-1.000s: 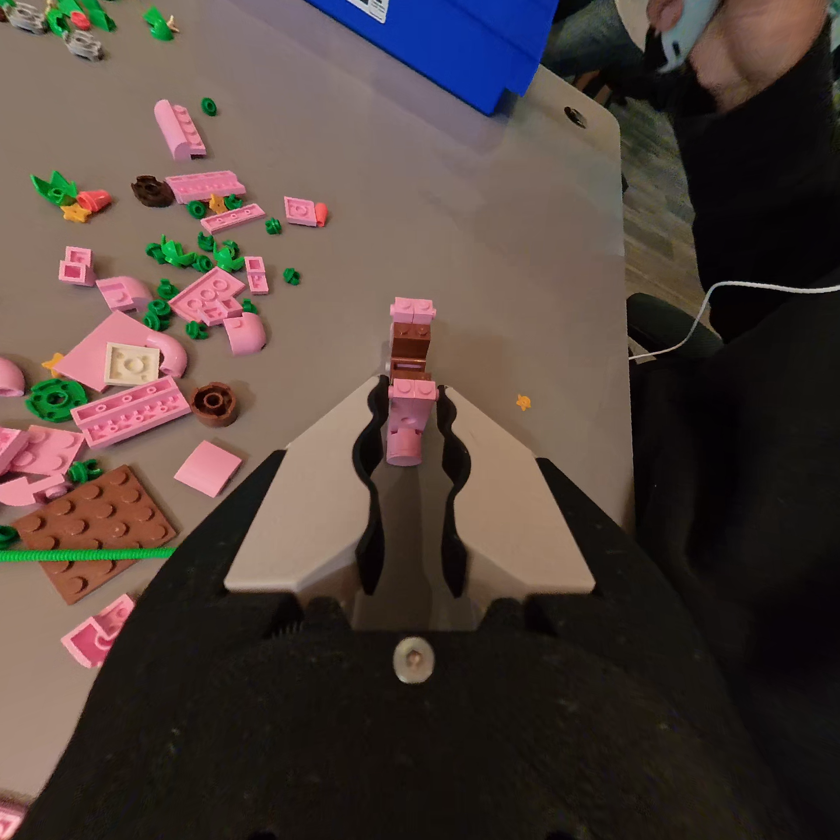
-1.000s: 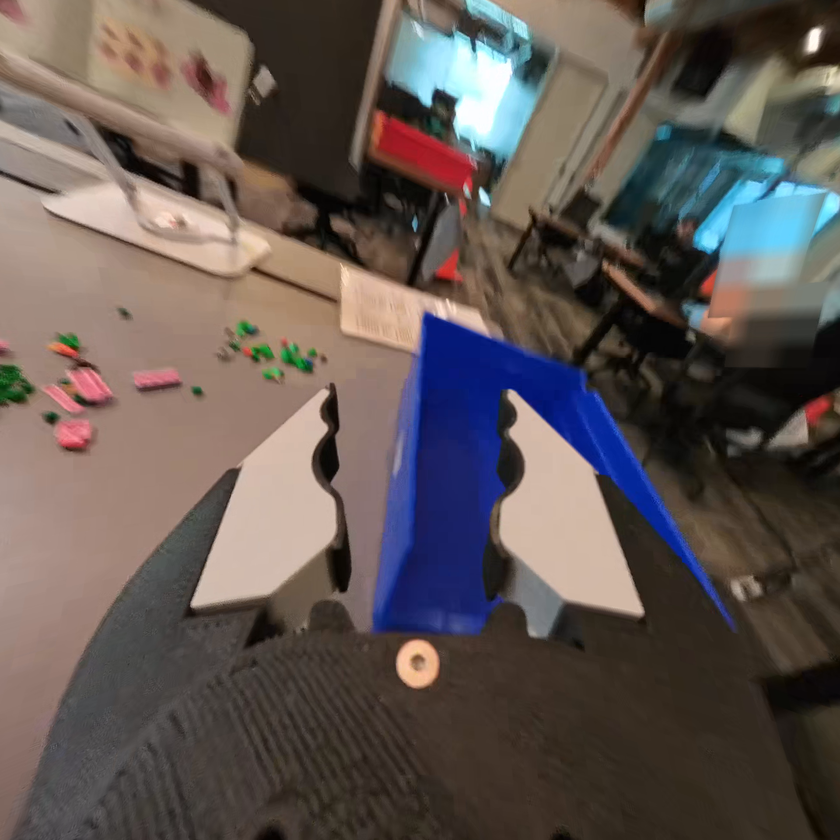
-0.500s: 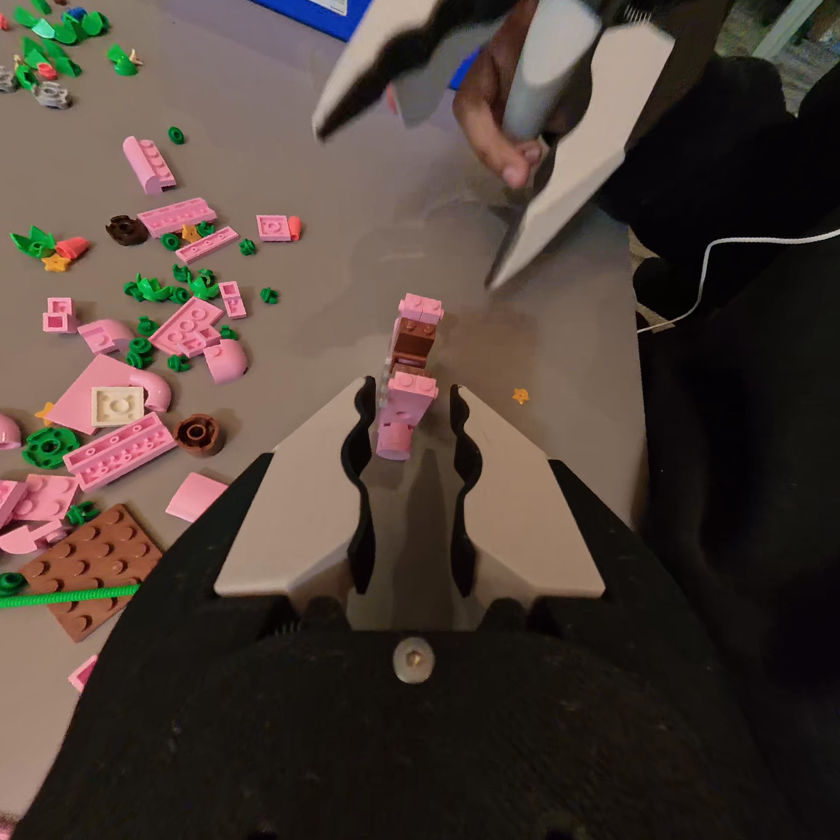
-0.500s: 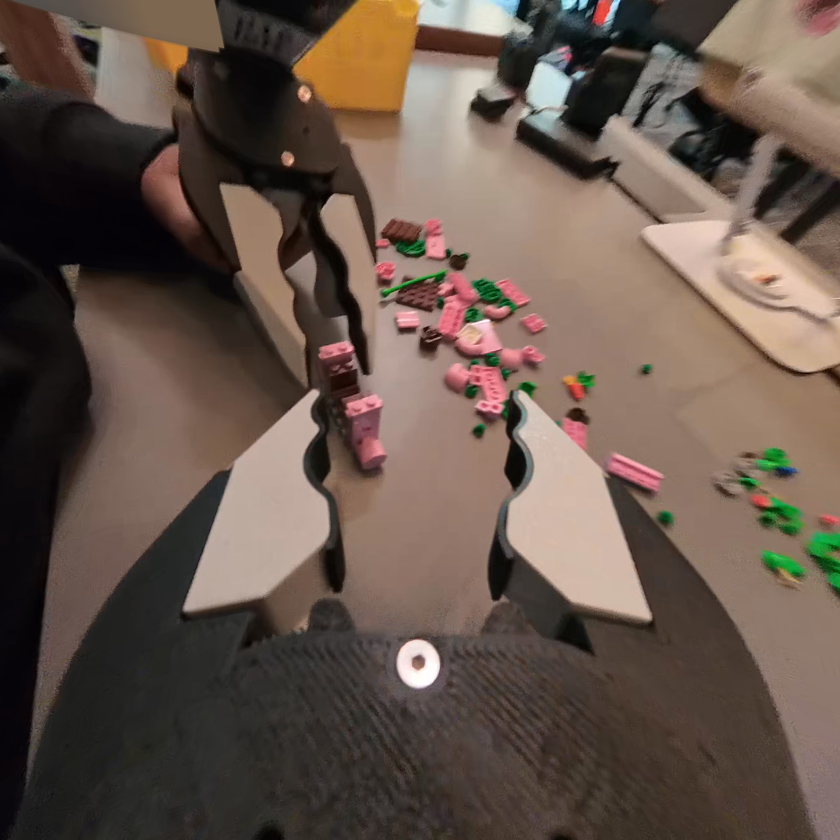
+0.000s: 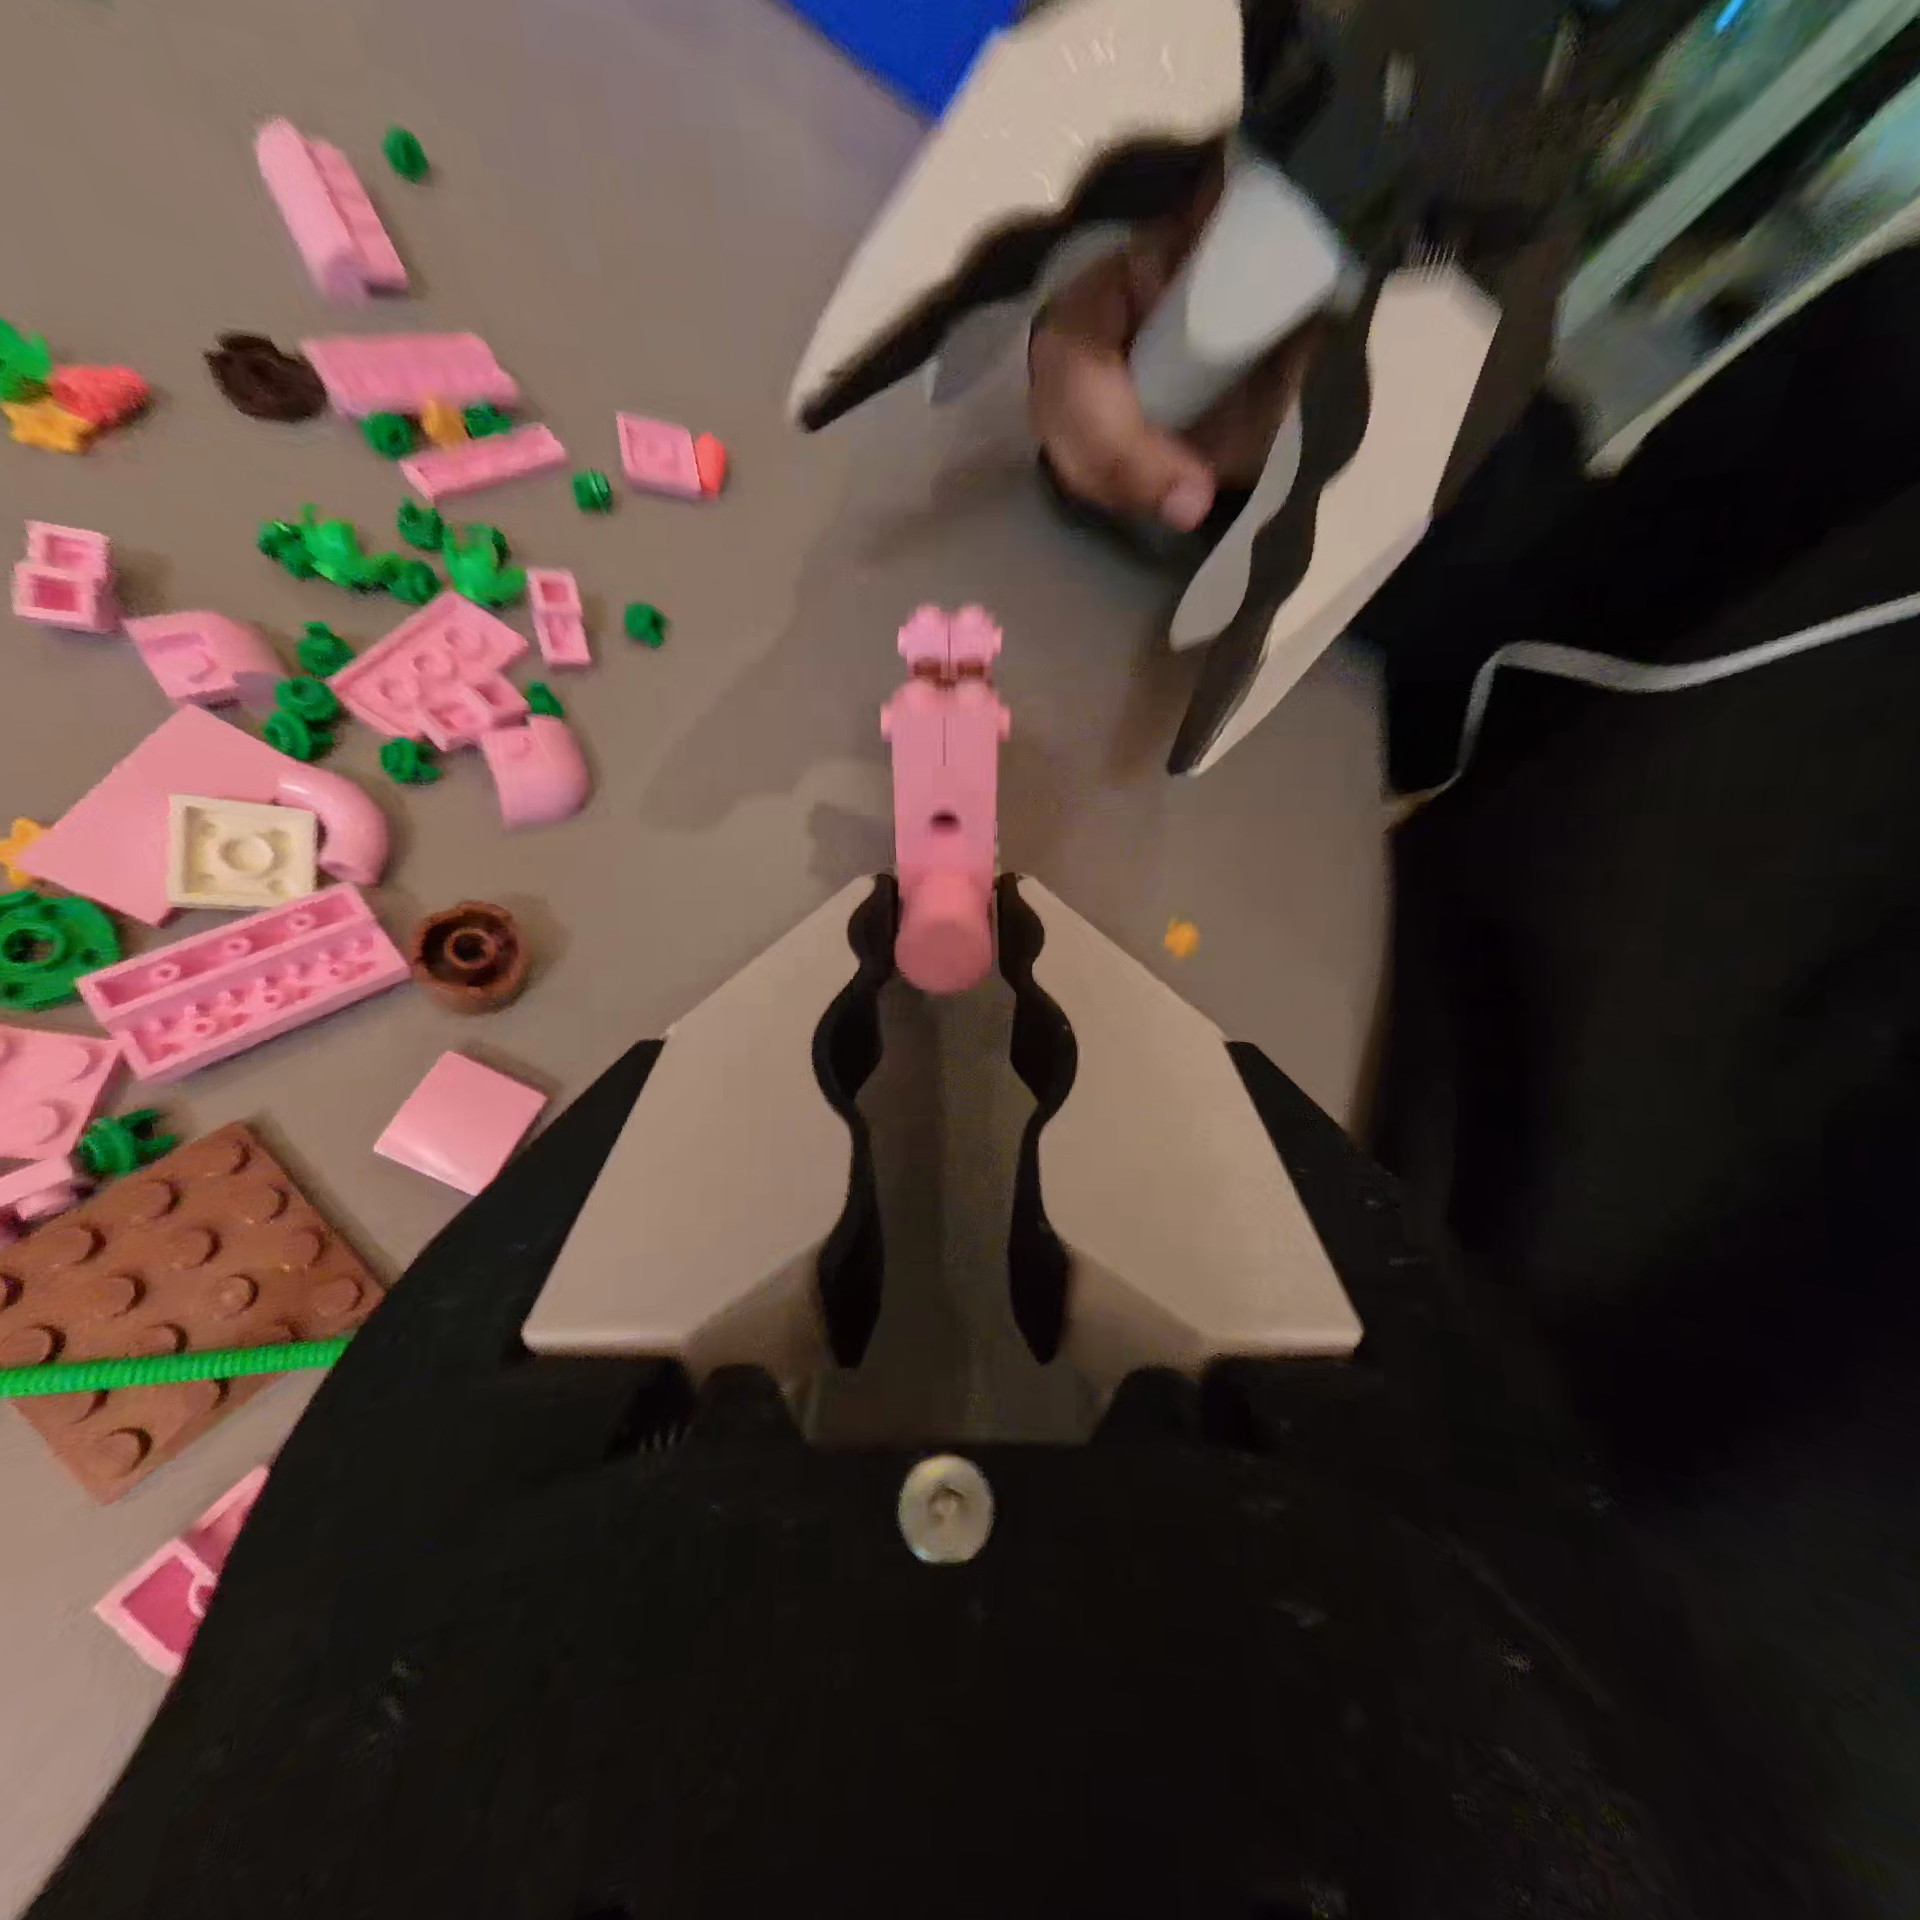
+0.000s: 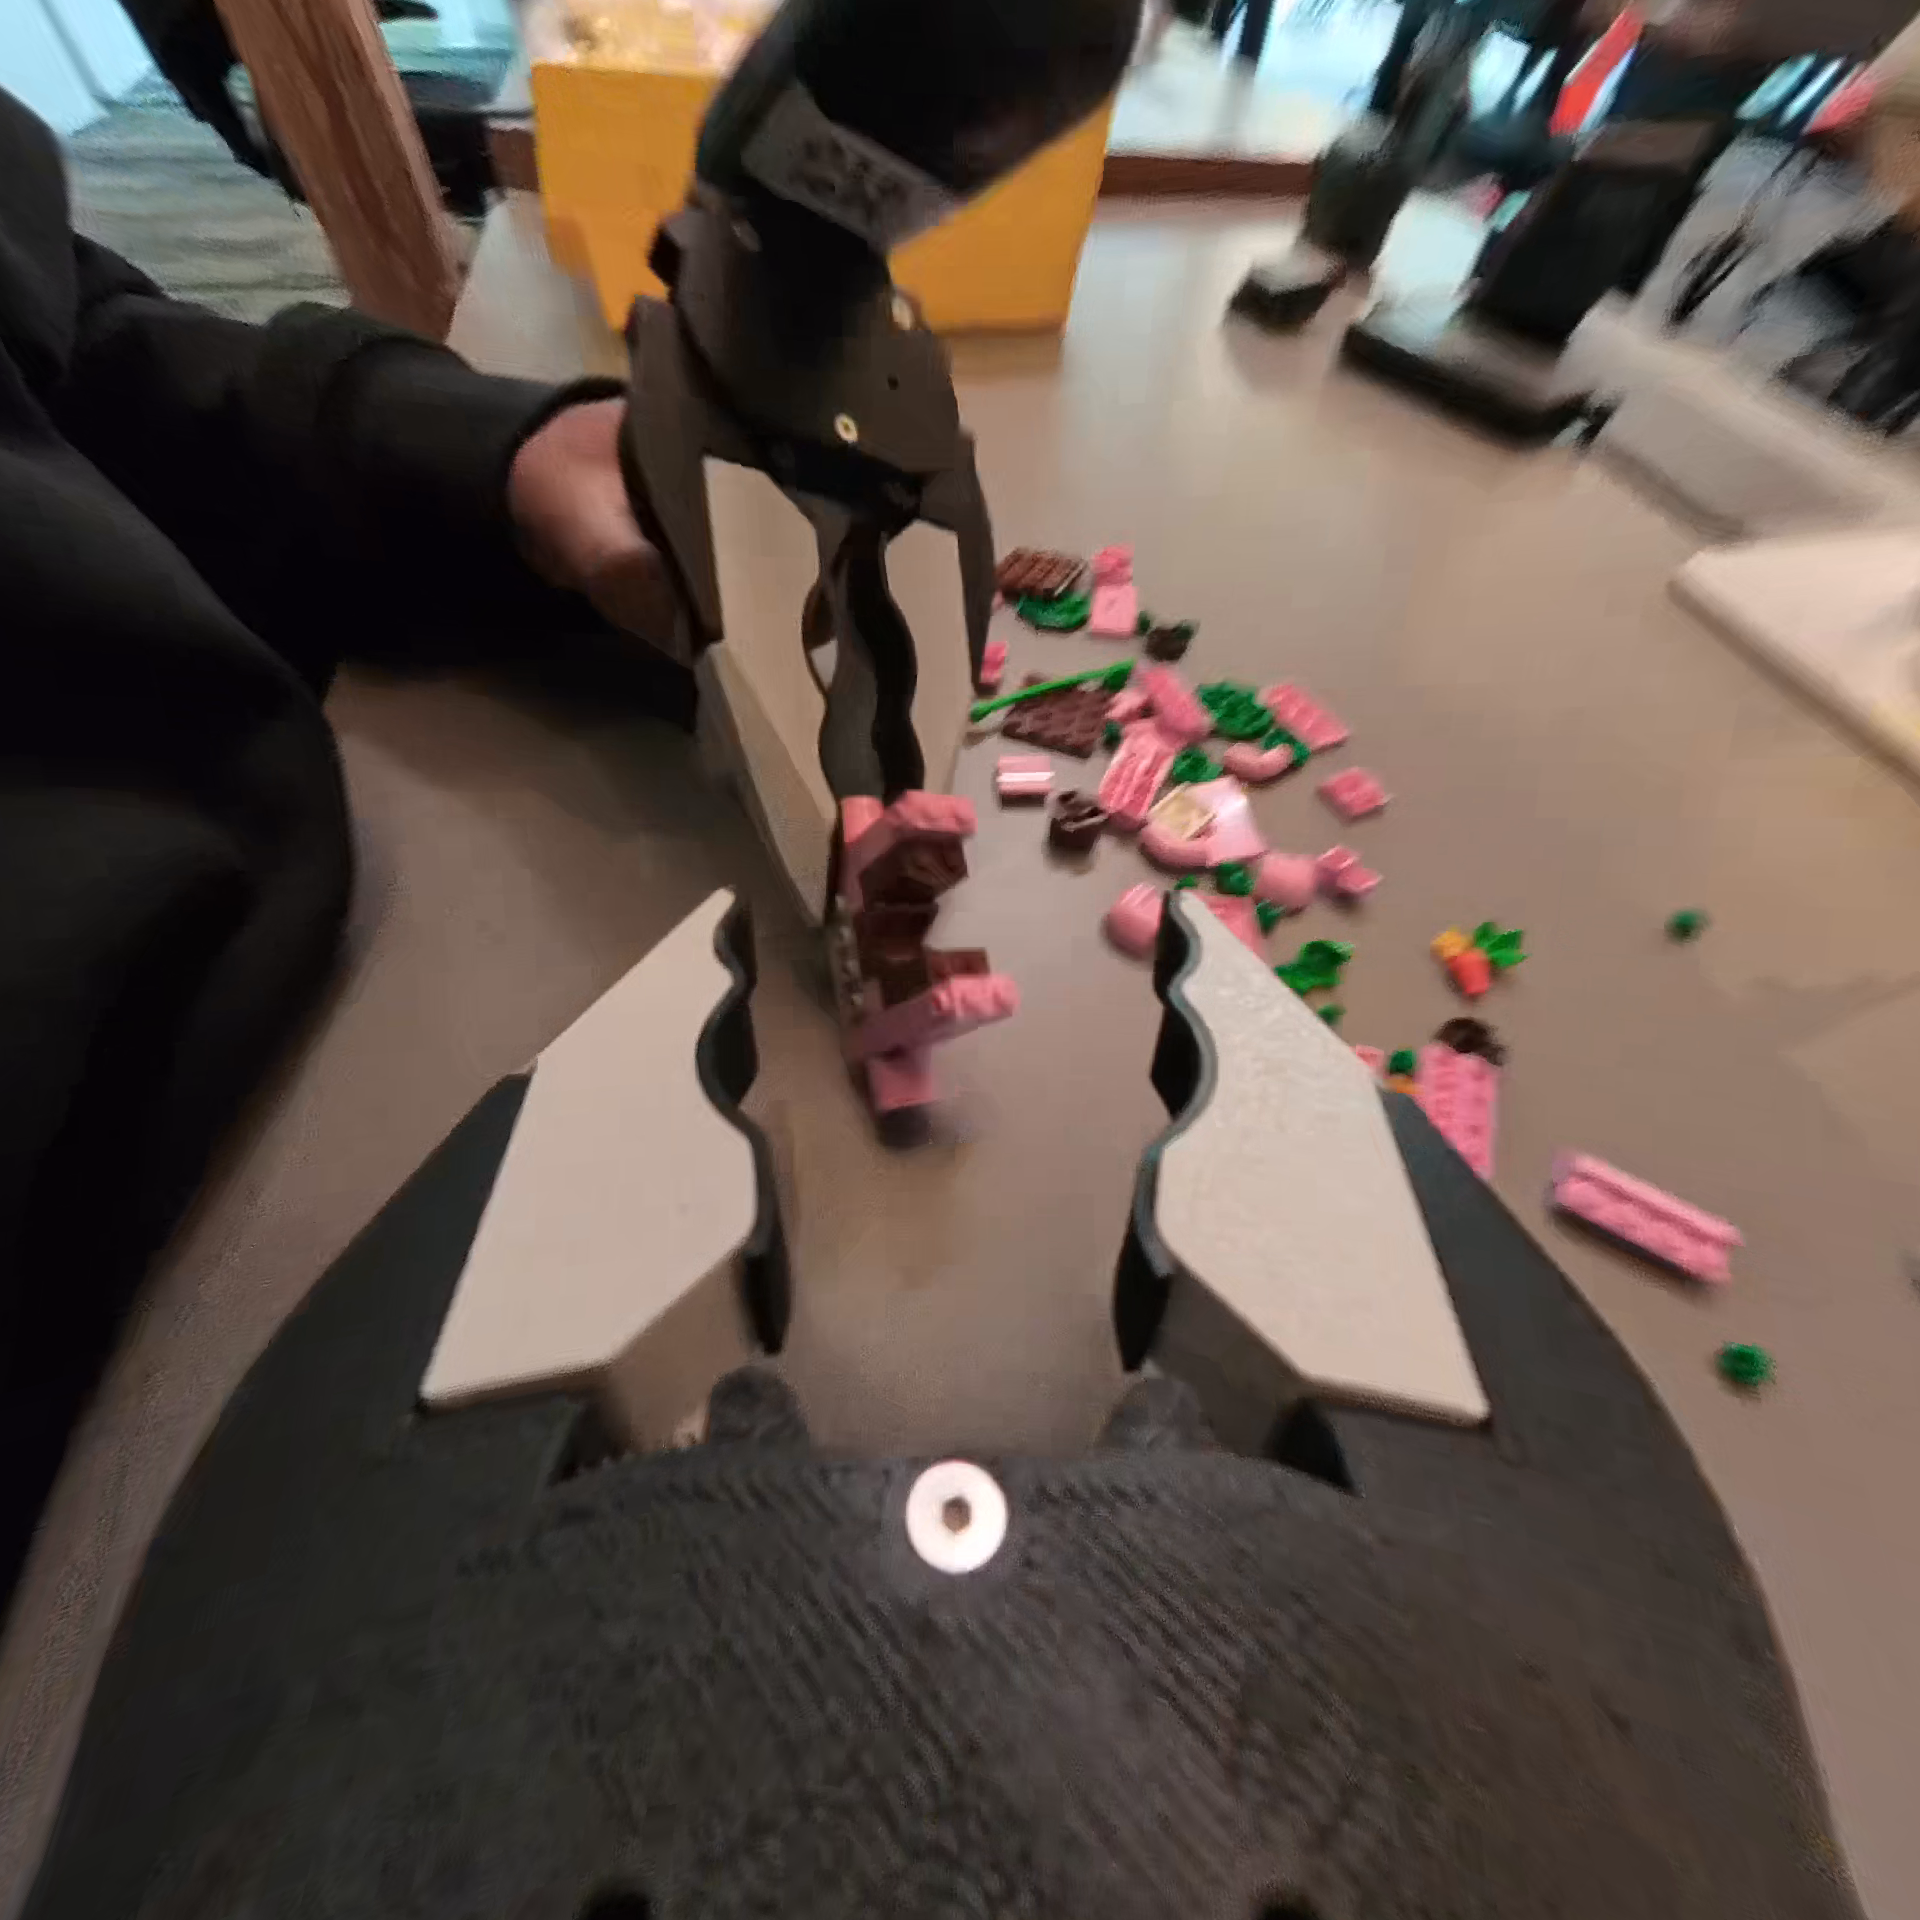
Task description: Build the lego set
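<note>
A small pink and brown lego assembly (image 5: 943, 748) sits between my left gripper's tips (image 5: 941, 906). The jaws are closed on its round pink end. In the right wrist view the left gripper (image 6: 842, 831) comes down from above and holds the tilted assembly (image 6: 914, 935) just over the grey table (image 6: 1351, 540). My right gripper (image 6: 948, 920) is open and empty, its fingers either side of the assembly and a little short of it. It also shows in the left wrist view (image 5: 992, 592), held in a person's hand (image 5: 1122, 457).
Loose pink, green and brown pieces (image 5: 312, 675) lie left of the assembly, with a brown studded plate (image 5: 177, 1299) and a green flexible rod (image 5: 156, 1371). A blue bin (image 5: 883, 42) stands at the back. The table's edge (image 5: 1371, 935) runs close on the right. Across from one pair of fingers to the other is roughly 5 cm.
My right gripper swung from the blue bin toward the assembly and came closer, still open. My left gripper loosened briefly, then closed on the assembly's pink end, which now tilts.
</note>
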